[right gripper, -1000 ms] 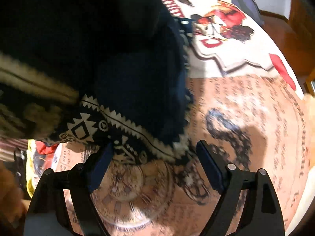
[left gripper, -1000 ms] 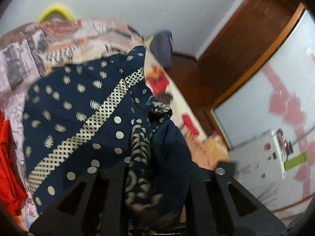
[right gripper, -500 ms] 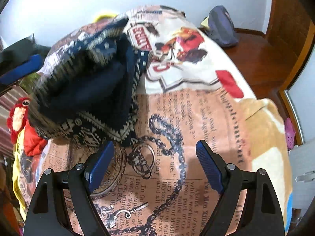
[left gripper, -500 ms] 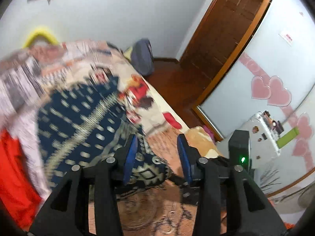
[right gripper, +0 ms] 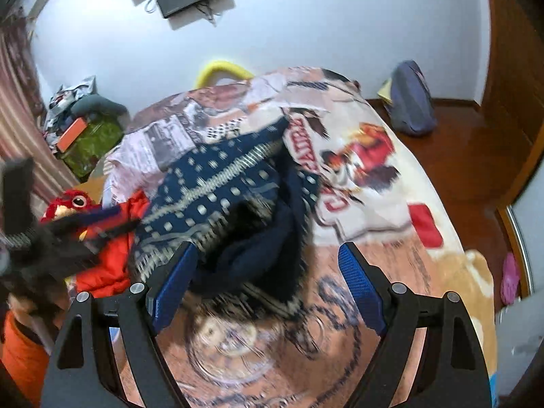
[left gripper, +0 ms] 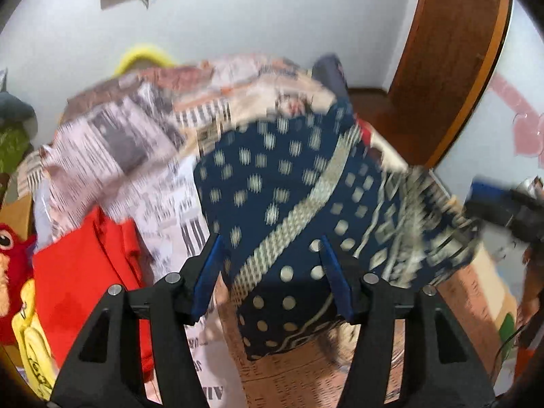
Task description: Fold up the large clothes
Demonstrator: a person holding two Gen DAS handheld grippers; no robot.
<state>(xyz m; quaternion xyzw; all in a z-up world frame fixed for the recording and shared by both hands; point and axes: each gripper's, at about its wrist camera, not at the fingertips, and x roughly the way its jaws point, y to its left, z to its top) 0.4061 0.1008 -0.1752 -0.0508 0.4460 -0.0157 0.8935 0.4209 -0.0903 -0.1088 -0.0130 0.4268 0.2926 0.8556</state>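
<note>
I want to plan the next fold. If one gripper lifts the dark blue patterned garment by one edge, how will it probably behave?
The dark blue patterned garment lies crumpled in soft folds on the bed cover, so it would probably hang limp and unfold. The bunched layers suggest some weight, so a single-edge lift may drag. Its knit-like surface looks unlikely to slip.

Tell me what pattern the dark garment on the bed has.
Navy garment with pale dots and a checkered stripe, clearest in the left wrist view.

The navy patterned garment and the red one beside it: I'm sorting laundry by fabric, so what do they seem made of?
The navy patterned garment looks like soft, matte woven or knit cloth with a cream dotted print; it slumps in limp folds. The red garment looks like smooth, matte, thin cotton-like cloth with soft creases. Blur leaves the weave unclear.
</note>
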